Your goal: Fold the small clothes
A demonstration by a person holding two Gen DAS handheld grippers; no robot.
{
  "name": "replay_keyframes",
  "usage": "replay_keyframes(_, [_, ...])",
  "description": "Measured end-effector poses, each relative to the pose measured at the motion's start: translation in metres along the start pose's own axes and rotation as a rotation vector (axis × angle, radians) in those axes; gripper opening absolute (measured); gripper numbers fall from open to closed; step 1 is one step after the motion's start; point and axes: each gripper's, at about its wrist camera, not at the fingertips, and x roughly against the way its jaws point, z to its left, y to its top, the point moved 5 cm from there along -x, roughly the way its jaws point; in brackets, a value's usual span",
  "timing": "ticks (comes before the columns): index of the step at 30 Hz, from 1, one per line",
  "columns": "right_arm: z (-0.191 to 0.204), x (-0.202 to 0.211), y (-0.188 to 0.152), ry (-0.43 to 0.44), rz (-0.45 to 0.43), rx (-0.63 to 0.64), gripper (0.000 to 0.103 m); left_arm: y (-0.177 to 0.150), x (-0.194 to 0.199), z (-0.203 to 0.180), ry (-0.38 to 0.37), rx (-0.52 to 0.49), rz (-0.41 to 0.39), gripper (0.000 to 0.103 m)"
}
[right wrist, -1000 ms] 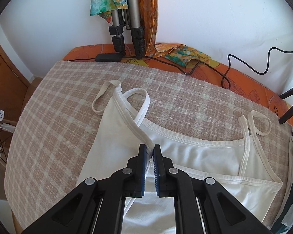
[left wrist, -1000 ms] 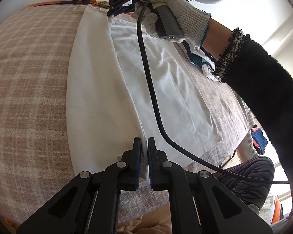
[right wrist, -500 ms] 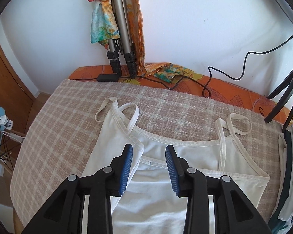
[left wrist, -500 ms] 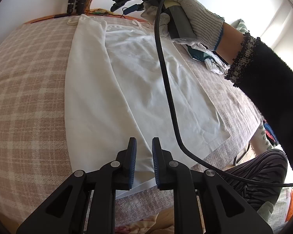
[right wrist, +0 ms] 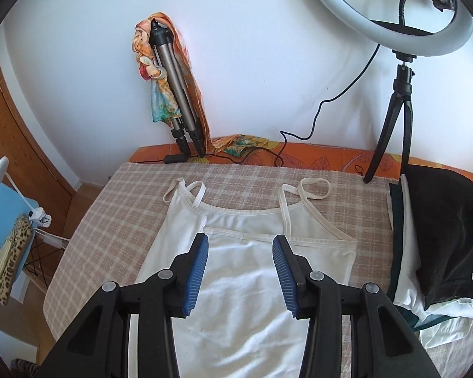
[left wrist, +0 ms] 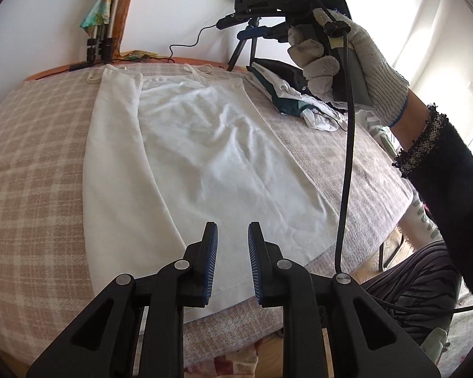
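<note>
A white strappy top (left wrist: 205, 157) lies flat on the checked cloth (left wrist: 34, 163), its left side folded inward over the middle. My left gripper (left wrist: 232, 236) is open and empty, raised above the top's hem. My right gripper (right wrist: 240, 245) is open and empty, raised above the top's neckline (right wrist: 242, 212). In the left wrist view the right gripper (left wrist: 239, 30) is high over the far end, held by a gloved hand (left wrist: 356, 63). Both straps (right wrist: 312, 189) lie on the cloth.
A pile of dark and white clothes (right wrist: 438, 245) lies right of the top. A ring light on a small tripod (right wrist: 400, 110) and a folded tripod with a scarf (right wrist: 170, 94) stand at the wall. A cable (left wrist: 347, 157) hangs from the right gripper.
Both grippers have opened, let go of the folded side of the top, and lifted up and back from it. The folded side now lies flat.
</note>
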Motion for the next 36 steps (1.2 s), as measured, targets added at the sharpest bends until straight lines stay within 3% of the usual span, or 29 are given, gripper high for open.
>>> replay_keyframes(7, [-0.039, 0.035, -0.016, 0.013, -0.037, -0.025, 0.044, 0.001, -0.023, -0.031, -0.06, -0.065, 0.008, 0.018])
replay_keyframes(19, [-0.098, 0.029, -0.054, -0.013, 0.02, -0.11, 0.045, -0.019, -0.073, -0.124, -0.185, -0.289, 0.086, 0.018])
replay_keyframes(25, [-0.107, 0.021, -0.06, -0.023, 0.039, -0.119, 0.045, -0.026, -0.092, -0.139, -0.133, -0.348, 0.114, 0.019])
replay_keyframes(30, [-0.111, 0.015, -0.059, -0.003, 0.043, -0.127, 0.045, -0.027, -0.094, -0.147, -0.099, -0.392, 0.084, 0.047])
replay_keyframes(33, [-0.11, 0.007, -0.058, 0.001, 0.053, -0.115, 0.045, -0.026, -0.1, -0.146, -0.043, -0.424, 0.076, 0.047])
replay_keyframes(36, [-0.109, -0.003, -0.056, 0.014, 0.066, -0.112, 0.045, -0.024, -0.102, -0.139, -0.065, -0.38, 0.073, 0.046])
